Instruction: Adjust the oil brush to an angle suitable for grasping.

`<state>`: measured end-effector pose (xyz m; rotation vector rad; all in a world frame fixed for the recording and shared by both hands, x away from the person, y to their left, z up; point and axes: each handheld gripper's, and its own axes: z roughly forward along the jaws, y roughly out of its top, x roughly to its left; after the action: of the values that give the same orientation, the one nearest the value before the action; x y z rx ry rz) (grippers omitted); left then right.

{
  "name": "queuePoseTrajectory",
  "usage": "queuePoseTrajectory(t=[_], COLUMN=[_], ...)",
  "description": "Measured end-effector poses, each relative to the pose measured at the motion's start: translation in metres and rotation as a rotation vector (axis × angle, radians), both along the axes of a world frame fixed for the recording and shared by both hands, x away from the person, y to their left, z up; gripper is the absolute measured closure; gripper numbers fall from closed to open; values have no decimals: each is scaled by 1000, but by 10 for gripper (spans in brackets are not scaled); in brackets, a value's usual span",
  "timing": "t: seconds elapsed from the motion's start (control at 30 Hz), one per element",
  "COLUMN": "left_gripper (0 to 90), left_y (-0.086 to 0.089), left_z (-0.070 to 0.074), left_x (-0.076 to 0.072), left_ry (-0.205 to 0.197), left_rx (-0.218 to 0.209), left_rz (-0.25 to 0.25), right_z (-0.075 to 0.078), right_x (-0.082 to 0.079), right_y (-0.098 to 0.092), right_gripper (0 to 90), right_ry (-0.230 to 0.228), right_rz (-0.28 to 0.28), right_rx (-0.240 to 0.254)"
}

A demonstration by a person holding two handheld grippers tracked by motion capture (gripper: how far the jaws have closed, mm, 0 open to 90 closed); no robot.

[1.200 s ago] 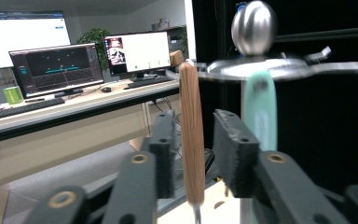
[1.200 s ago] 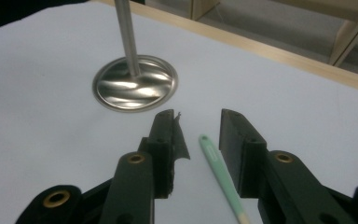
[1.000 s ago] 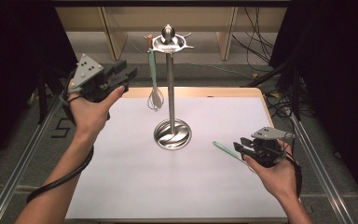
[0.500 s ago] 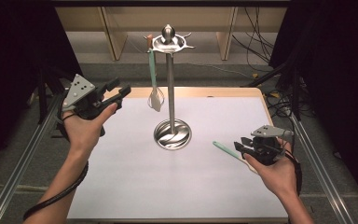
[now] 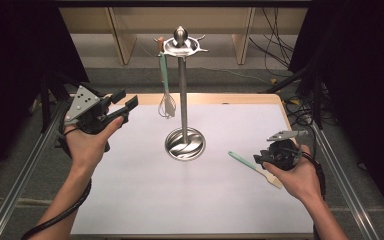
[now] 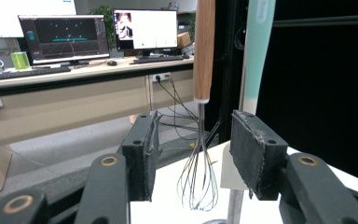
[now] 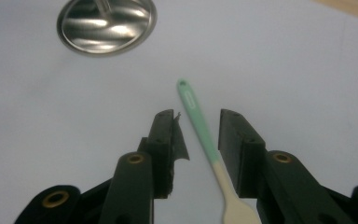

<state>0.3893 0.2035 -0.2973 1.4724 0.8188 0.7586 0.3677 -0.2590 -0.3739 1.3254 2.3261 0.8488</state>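
Whisk point(image 5: 167, 102) (hanging) beside stand point(image 5: 184, 145).

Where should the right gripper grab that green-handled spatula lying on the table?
Grip the spatula on its straight green handle, coming down from above with one jaw on either side. It lies flat on the white table, and the right gripper already straddles it, open.

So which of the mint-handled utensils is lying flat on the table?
The spatula under the right gripper. The other mint-handled tool hangs from the stand beside the whisk.
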Motion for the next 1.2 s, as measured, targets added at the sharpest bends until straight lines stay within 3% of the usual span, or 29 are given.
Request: queuePoseTrajectory(t=[0.07, 0.1, 0.13, 0.27, 0.4, 0.7, 1.0, 1.03, 1.2], left_gripper=[504, 498, 498, 487, 473, 460, 454, 454, 449], left_y=[-1, -1, -2, -5, -7, -6, -6, -5, -4], left_z=[-1, 0, 0, -1, -4, -2, -3, -3, -3], left_x=[-1, -1, -2, 0, 0, 1, 0, 1, 0], left_ry=[25, 13, 15, 11, 31, 17, 39, 25, 42], left_rx=[-8, -3, -1, 7, -1, 0, -12, 0, -8], left_rz=[-7, 2, -4, -17, -30, -29, -30, -25, -30], right_z=[-2, -5, -5, -14, -17, -27, -45, -48, -53], right_x=[3, 8, 8, 13, 15, 26, 40, 42, 48], right_y=[-1, -4, -4, -9, -11, -11, -8, -9, -9], right_gripper=[673, 678, 678, 684, 691, 698, 689, 689, 693], right_ry=[40, 58, 58, 128, 178, 260, 294, 269, 293], right_rz=[-2, 8, 8, 19, 7, 36, 59, 72, 60], right_rx=[-27, -57, -57, -106, -133, -212, -243, -254, -272])
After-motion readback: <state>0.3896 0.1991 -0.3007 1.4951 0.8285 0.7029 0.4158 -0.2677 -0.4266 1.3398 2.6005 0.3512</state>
